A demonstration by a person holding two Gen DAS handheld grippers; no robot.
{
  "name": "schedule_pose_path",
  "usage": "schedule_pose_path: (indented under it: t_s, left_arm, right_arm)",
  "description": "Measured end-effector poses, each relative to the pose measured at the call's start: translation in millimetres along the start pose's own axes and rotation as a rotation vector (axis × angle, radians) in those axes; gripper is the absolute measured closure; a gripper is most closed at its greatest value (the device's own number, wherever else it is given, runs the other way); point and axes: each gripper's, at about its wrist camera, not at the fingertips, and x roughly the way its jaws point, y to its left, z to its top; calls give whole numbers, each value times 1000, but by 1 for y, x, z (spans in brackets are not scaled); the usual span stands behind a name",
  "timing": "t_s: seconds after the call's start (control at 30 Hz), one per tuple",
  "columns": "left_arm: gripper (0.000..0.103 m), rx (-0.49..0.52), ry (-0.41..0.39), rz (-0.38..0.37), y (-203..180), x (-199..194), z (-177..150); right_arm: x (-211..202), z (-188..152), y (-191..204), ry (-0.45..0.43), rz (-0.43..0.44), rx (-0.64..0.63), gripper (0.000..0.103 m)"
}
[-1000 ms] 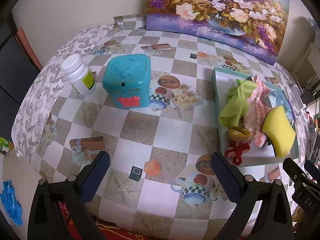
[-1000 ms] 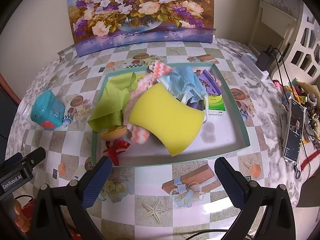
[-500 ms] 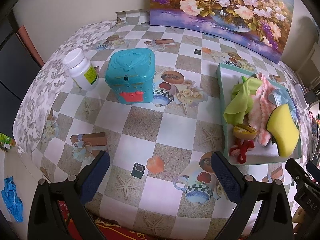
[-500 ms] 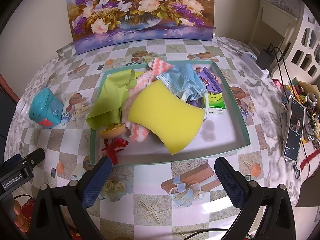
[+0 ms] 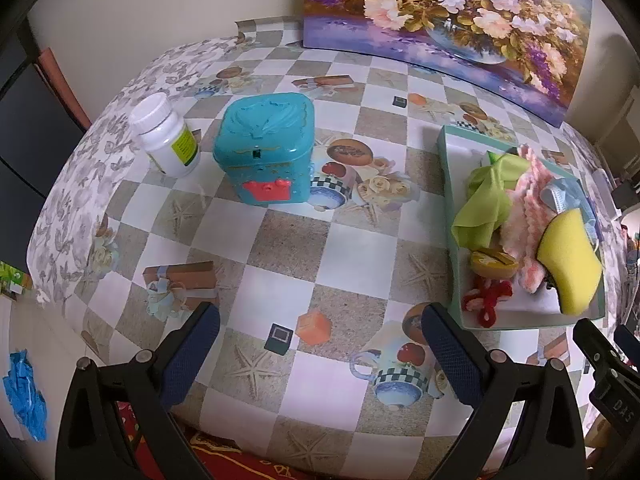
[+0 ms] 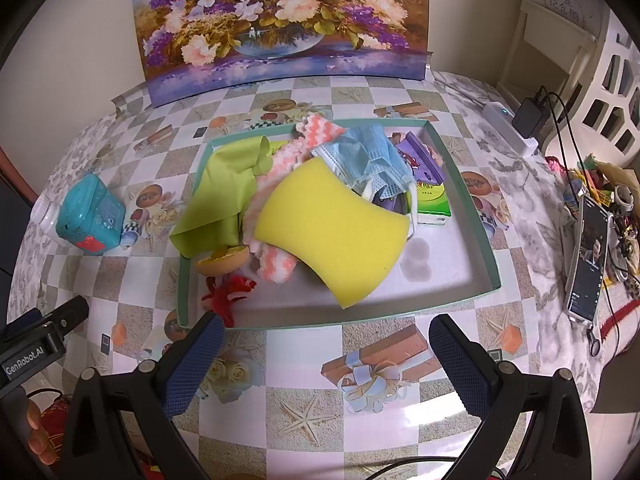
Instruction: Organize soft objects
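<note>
A teal tray [image 6: 468, 196] holds a yellow sponge [image 6: 332, 228], a green cloth [image 6: 224, 192], a pink and white knitted cloth [image 6: 276, 266], blue face masks [image 6: 368, 160], a tissue pack [image 6: 428, 188], a red yarn piece [image 6: 228, 290] and a small orange round object [image 6: 222, 264]. The tray [image 5: 450, 184] also shows at the right of the left wrist view with the sponge [image 5: 568, 264]. My right gripper [image 6: 324, 364] is open and empty, just in front of the tray. My left gripper [image 5: 320, 344] is open and empty, over bare tablecloth left of the tray.
A teal lidded box [image 5: 266, 152] and a white pill bottle [image 5: 166, 134] stand at the table's left. A flower painting [image 6: 280, 20] leans at the back. A phone [image 6: 588, 248], cables and a charger [image 6: 528, 116] lie at the right.
The left gripper has drifted a little, so the box and tray sit slightly farther and lower in its view. The right view has barely shifted. Both grippers stay open.
</note>
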Motion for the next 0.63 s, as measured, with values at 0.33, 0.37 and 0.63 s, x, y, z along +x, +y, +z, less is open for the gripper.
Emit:
schedule_pose_path:
  t_s: [0.33,0.37,0.63]
  left_arm:
    - [2,13,-18,60,-1,-2,-2]
    - [2,15,-22,63,-2,-3,-2]
    - [2,4,-22,55,-1,-3,-1]
  right_arm:
    - [3,-2,-1,6,-2,-1,0]
    - [2,-2,-1,6,-2,-1,0]
    - [2,-1,-1,6,-2,-2,0]
